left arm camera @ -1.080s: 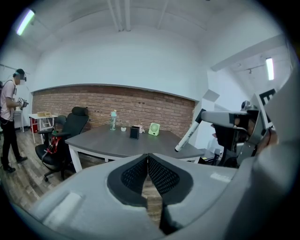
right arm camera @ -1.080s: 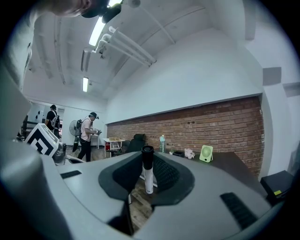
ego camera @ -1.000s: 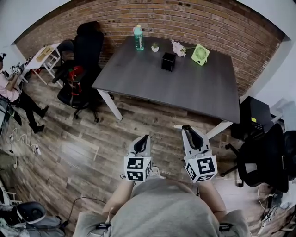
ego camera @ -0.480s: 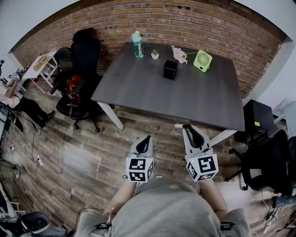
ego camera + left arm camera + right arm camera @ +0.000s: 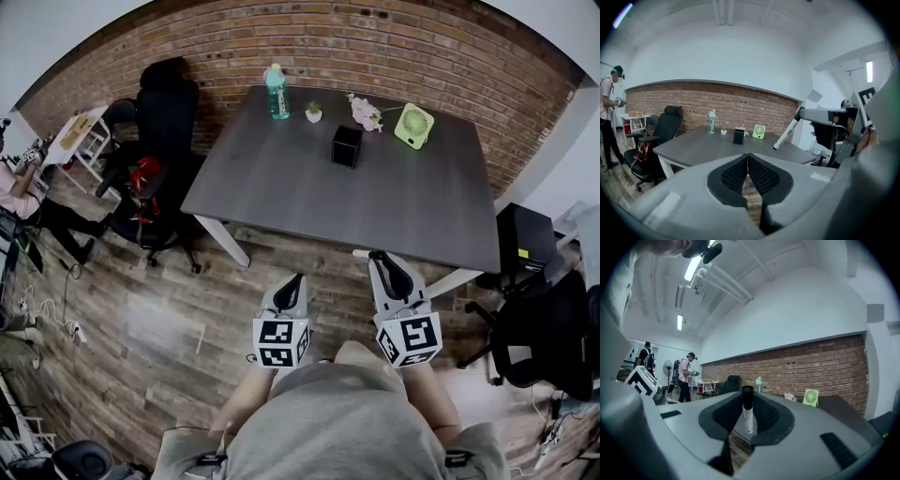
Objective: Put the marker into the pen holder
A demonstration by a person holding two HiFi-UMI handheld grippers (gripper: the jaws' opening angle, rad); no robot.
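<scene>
A white marker with a black cap (image 5: pixel 748 411) stands upright between the pads of my right gripper (image 5: pixel 748 414), which is shut on it. In the head view the right gripper (image 5: pixel 387 265) hovers over the wood floor short of the table, the marker's white end (image 5: pixel 360 254) poking out to its left. The black cube pen holder (image 5: pixel 346 146) stands at the far middle of the grey table (image 5: pixel 394 206). My left gripper (image 5: pixel 292 281) is beside the right one, shut and empty. The left gripper view shows the marker (image 5: pixel 786 135) and the pen holder (image 5: pixel 738 136).
On the table's far edge stand a teal water bottle (image 5: pixel 276 91), a small potted plant (image 5: pixel 313 113), pink flowers (image 5: pixel 364 112) and a green fan (image 5: pixel 413 126). Black office chairs stand left (image 5: pixel 159 122) and right (image 5: pixel 544 323) of the table. A person (image 5: pixel 23 192) stands far left.
The table and pen holder have drawn slightly nearer in the head view. Both grippers keep their places in front of me, the right one still holding the marker.
</scene>
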